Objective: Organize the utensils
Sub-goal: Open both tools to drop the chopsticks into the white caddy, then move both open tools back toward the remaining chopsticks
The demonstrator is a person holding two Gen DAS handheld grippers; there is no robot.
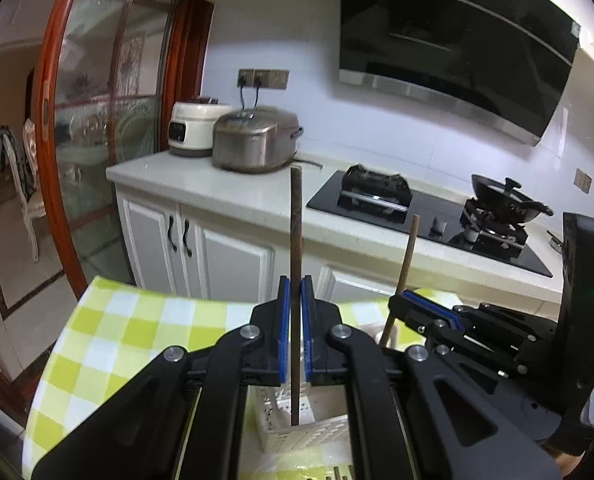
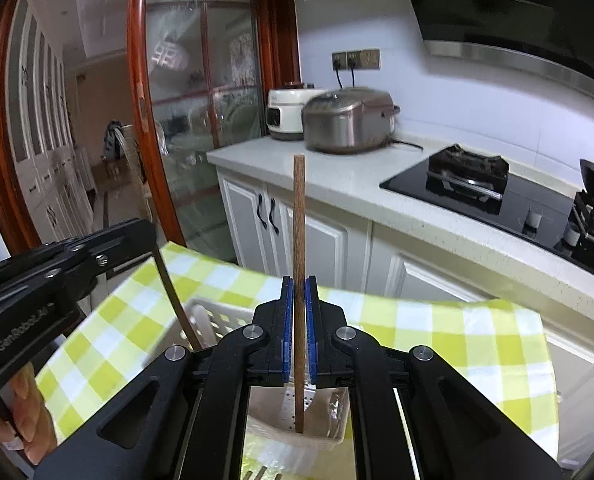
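Note:
My left gripper (image 1: pixel 295 280) is shut on a dark brown chopstick (image 1: pixel 295 220) that stands upright. Its lower end reaches down into a white perforated basket (image 1: pixel 317 436). In the same view my right gripper (image 1: pixel 401 300) comes in from the right, shut on a lighter chopstick (image 1: pixel 408 256). In the right wrist view that right gripper (image 2: pixel 299 280) clamps the lighter chopstick (image 2: pixel 298 208) upright, with its tip down in the basket (image 2: pixel 217 312). The left gripper (image 2: pixel 149 236) shows at the left, holding the dark chopstick (image 2: pixel 173 296) over the basket.
The basket stands on a yellow-green checked tablecloth (image 2: pixel 437 332). Beyond it are a white counter (image 1: pixel 217 184) with two rice cookers (image 1: pixel 257 140), a black hob (image 1: pixel 429 216) with a wok, and a red-framed glass door (image 1: pixel 109 120). More utensil ends (image 2: pixel 261 472) lie at the near edge.

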